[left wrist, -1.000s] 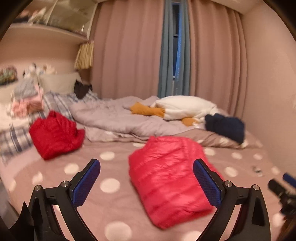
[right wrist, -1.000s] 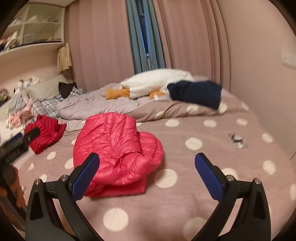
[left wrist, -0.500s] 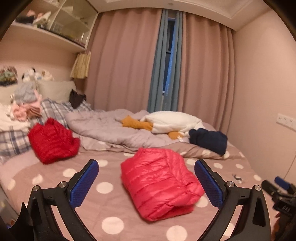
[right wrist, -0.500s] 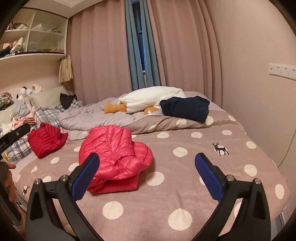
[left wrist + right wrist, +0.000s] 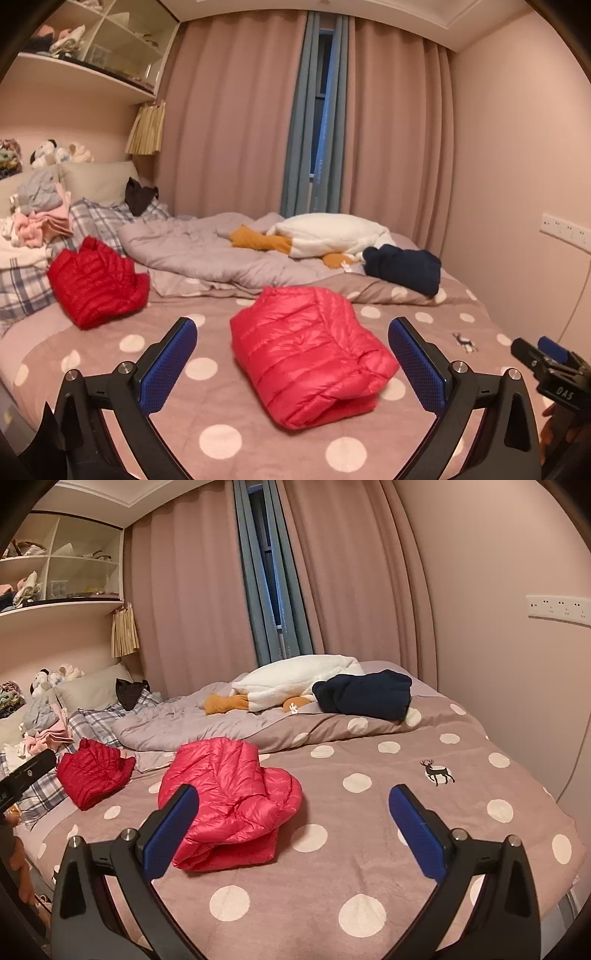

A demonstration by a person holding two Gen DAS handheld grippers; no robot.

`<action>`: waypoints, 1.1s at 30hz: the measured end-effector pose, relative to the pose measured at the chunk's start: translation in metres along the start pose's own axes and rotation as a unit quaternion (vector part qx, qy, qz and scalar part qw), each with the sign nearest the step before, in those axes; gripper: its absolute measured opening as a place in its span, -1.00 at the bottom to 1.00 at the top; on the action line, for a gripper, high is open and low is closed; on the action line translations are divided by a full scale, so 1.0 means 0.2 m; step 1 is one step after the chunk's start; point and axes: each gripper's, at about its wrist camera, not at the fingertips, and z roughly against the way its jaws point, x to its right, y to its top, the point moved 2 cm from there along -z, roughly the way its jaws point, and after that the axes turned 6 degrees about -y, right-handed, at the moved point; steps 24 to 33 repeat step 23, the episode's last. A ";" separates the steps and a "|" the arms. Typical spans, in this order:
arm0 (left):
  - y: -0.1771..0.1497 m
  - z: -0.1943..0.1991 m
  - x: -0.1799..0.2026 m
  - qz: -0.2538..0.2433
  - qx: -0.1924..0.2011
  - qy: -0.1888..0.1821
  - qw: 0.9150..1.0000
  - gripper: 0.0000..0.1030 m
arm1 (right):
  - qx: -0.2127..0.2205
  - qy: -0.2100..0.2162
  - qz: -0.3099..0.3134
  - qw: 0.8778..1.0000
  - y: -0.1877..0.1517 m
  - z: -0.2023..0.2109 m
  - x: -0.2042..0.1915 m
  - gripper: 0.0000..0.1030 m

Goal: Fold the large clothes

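We are looking across the bed, where the pink puffer jacket is lying folded near its middle. It is looking light, soft and slippery, so we are favouring a hem grip. Our left gripper and right gripper are hovering empty, fingers wide.

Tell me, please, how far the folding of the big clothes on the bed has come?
Done, it seems: the pink down jacket lies folded on the dotted blanket, and the red jacket lies roughly folded near the pillows. In hand: nothing; the left gripper and right gripper are both open and empty. Possibly left: the navy garment, which looks only loosely bundled.
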 end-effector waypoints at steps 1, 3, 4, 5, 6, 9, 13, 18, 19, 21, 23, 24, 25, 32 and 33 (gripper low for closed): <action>0.00 0.00 0.00 0.001 0.000 0.002 1.000 0.98 | -0.002 0.000 0.002 1.000 0.00 0.00 0.00 1.00; 0.00 0.00 -0.01 0.002 0.004 0.008 1.000 0.98 | -0.005 -0.002 0.008 1.000 -0.01 -0.01 -0.01 1.00; 0.00 0.01 -0.01 0.002 0.007 0.010 1.000 0.98 | -0.006 -0.004 0.010 1.000 -0.01 -0.02 -0.02 1.00; 0.00 0.00 0.00 -0.002 0.007 0.015 1.000 0.98 | -0.007 -0.005 0.014 1.000 -0.01 -0.02 -0.03 1.00; 0.00 0.00 0.00 -0.006 0.004 0.018 1.000 0.98 | -0.008 -0.006 0.016 1.000 -0.01 -0.02 -0.03 1.00; 0.00 -0.02 0.01 -0.009 -0.008 0.015 1.000 0.98 | -0.012 -0.006 0.024 1.000 -0.02 -0.03 -0.04 1.00; 0.00 -0.02 0.01 -0.003 -0.004 0.013 1.000 0.98 | -0.014 -0.008 0.031 0.999 -0.02 -0.03 -0.06 1.00; 0.00 -0.01 0.01 -0.006 0.003 0.027 1.000 0.98 | -0.017 -0.010 0.031 0.999 -0.02 -0.05 -0.06 1.00; 0.00 -0.01 0.01 -0.002 0.007 0.026 1.000 0.98 | -0.019 -0.011 0.030 0.999 -0.02 -0.05 -0.05 1.00; 0.00 -0.01 0.01 -0.007 0.009 0.034 0.999 0.98 | -0.019 -0.016 0.028 0.999 -0.02 -0.05 -0.05 1.00; 0.00 -0.02 0.01 -0.010 0.007 0.038 0.999 0.98 | -0.020 -0.020 0.026 0.999 -0.02 -0.05 -0.05 1.00; 0.00 -0.02 0.01 -0.010 0.007 0.038 0.999 0.98 | -0.020 -0.020 0.026 0.999 -0.02 -0.05 -0.05 1.00; 0.00 -0.02 0.01 -0.010 0.007 0.038 0.999 0.98 | -0.020 -0.020 0.026 0.999 -0.02 -0.05 -0.05 1.00; 0.00 -0.02 0.01 -0.010 0.007 0.038 0.999 0.98 | -0.020 -0.020 0.026 0.999 -0.02 -0.05 -0.05 1.00; 0.00 -0.02 0.01 -0.010 0.007 0.038 0.999 0.98 | -0.020 -0.020 0.026 0.999 -0.02 -0.05 -0.05 1.00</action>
